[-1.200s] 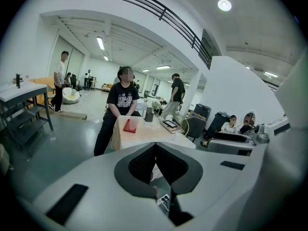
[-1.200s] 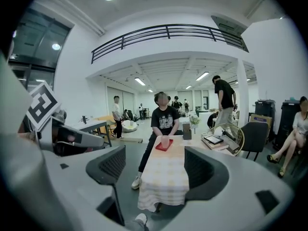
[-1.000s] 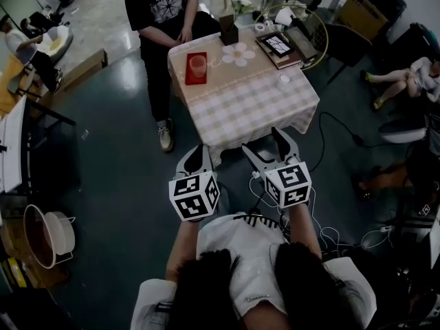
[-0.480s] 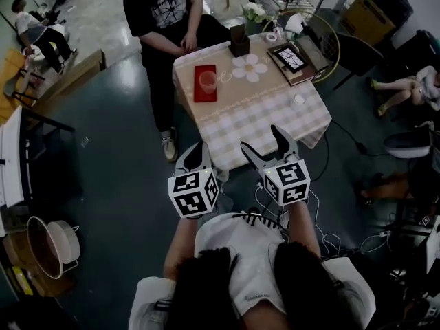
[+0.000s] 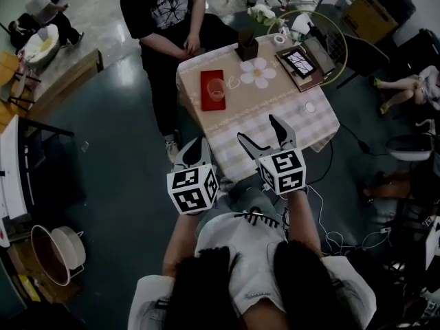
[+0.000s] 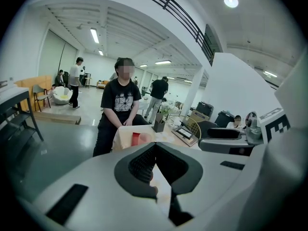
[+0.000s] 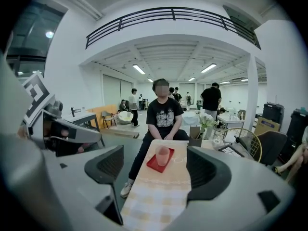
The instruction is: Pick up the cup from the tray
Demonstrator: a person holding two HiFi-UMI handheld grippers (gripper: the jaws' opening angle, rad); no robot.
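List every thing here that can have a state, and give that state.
cup: upright on the tray, ungripped
tray: flat on the table, holding the cup
left gripper: shut, empty
right gripper: open, empty, aimed at the cup

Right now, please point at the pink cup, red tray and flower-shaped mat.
pink cup (image 7: pixel 162 155), right gripper view, side wall.
red tray (image 5: pixel 211 75), head view, bare far end.
flower-shaped mat (image 5: pixel 258 73), head view, centre.

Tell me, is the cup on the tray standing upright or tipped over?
Upright: the cup stands rim-up on the red tray.
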